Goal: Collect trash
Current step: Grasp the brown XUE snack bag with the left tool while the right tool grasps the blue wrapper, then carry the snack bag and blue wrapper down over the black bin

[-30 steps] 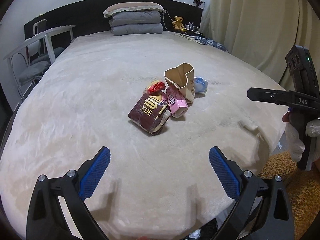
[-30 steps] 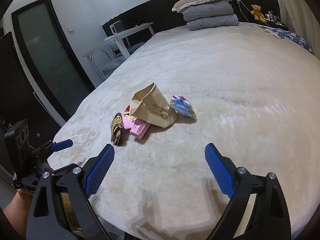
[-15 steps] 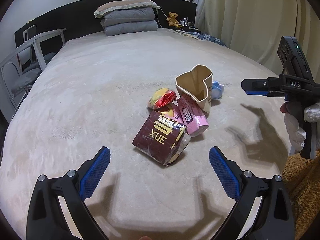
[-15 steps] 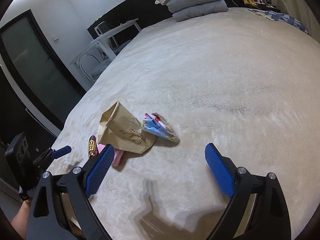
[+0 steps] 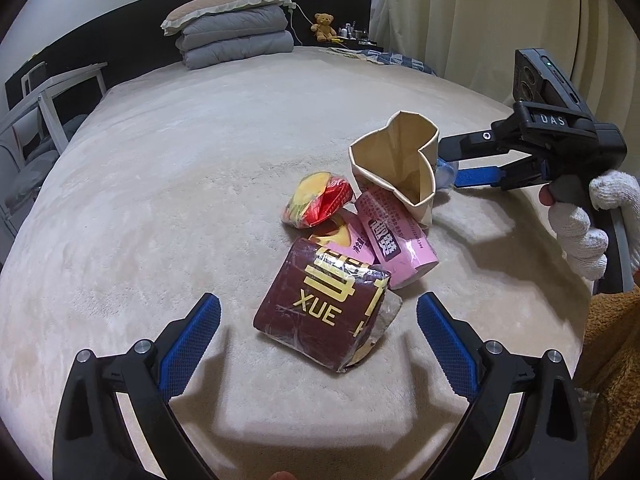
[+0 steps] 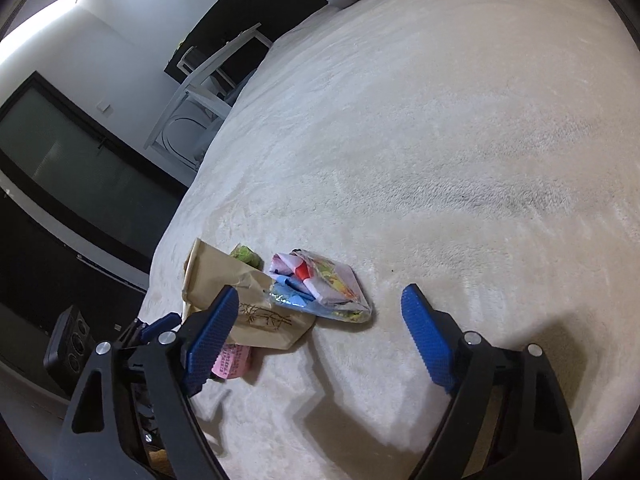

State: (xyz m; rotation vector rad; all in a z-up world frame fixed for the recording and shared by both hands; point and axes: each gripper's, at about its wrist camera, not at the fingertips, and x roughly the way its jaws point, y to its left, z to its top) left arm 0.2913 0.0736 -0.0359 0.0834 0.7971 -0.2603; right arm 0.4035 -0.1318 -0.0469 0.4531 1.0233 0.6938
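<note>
Beige plush covers the bed (image 5: 160,184), and on it we see the trash gathered in one small pile. In our left wrist view the maroon packet (image 5: 324,312) marked XUE lies nearest, between the blue pads of our left hand-held gripper (image 5: 318,340), whose jaws stand wide apart and touch nothing. At 12 o'clock from the packet lies the pink packet (image 5: 394,236), touching it. The brown paper bag (image 5: 394,168) lies against the pink packet's far end, its open mouth turned toward us. The red and yellow wrapper (image 5: 316,200) sits at 9 o'clock from the bag.

Our right hand-held gripper (image 6: 316,340) is also spread apart and empty. In its view the colourful wrapper (image 6: 320,288) lies between the pads, slightly toward 11 o'clock, resting against the paper bag. From the left view that gripper reaches in from 3 o'clock, held by a white-gloved hand (image 5: 592,224).
</note>
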